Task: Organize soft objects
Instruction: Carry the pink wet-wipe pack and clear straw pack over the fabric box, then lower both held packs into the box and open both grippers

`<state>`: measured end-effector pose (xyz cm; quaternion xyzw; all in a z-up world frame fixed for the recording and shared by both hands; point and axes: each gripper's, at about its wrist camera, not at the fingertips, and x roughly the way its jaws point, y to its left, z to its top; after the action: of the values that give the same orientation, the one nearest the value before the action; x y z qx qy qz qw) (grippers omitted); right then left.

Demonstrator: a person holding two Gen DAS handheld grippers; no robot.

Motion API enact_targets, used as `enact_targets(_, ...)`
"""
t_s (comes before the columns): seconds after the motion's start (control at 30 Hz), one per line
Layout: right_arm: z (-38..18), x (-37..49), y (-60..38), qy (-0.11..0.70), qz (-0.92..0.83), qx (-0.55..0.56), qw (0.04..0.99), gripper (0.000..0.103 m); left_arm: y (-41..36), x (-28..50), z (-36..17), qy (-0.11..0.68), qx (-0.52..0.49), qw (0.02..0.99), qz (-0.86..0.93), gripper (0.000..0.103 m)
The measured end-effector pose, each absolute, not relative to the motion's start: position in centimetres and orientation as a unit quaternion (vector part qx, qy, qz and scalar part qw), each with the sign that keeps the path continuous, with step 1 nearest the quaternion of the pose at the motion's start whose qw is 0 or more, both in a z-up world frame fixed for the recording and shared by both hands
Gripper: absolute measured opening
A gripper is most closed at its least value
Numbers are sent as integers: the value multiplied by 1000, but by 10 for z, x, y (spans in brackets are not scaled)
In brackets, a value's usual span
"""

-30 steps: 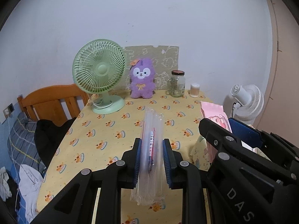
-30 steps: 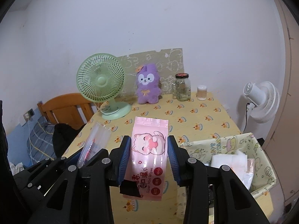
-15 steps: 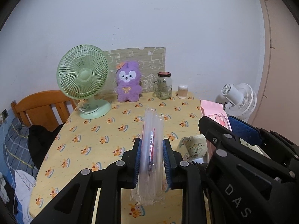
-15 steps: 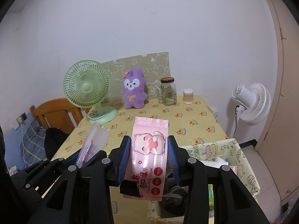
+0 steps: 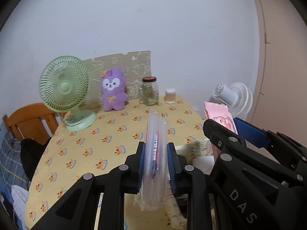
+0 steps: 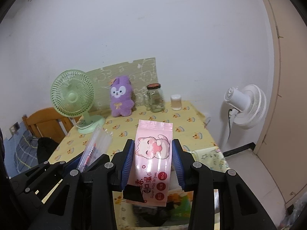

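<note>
In the last second I carried both tools sideways together, and the background slid toward the left of both views. The green fan (image 5: 64,90) and the purple plush (image 5: 113,90) sat further left and looked smaller than a second earlier. The white fan (image 6: 244,106) and the floor came more into the right wrist view.

The grips did not change. My left tool (image 5: 155,165) was narrow, pressed on the clear plastic packet (image 5: 154,157) with a red and white label inside, standing on its edge at the centre of the left wrist view. My right tool (image 6: 152,165) was half closed on the pink wet wipes pack (image 6: 152,159), upright at the lower centre of the right wrist view.

Both packs were lifted above the near end of the counter (image 5: 80,143) with the yellow printed cloth. Just under the tools, at the lower right, I saw the rim of a fabric basket (image 6: 209,155) in the same yellow print. I judged that the sideways move brought both soft packs toward this basket, and that lowering and releasing them there was the remaining step. The inside of the basket was mostly hidden by the tools.
</note>
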<state>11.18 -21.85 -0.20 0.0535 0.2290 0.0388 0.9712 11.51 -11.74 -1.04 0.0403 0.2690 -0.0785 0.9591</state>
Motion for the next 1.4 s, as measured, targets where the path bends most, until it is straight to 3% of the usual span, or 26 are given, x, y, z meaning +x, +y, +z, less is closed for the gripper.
enact_targets(0.97,-36,115,-291,259,-30,75,962,43,-192,139,-48,310,47,935,-164,22)
enact_targets(1.23,-54,121,-303,282,-41,82,955,43,-204,144,-63,318,59,930,-174,26)
enact_targets(1.33,-60,123,-305,288,-44,81,953,43,-206,146,-68,322,63,929,-169,43)
enact_targets(1.4,-65,125,-304,295,-44,77,951,43,-206,146,-70,328,71,928,-162,71)
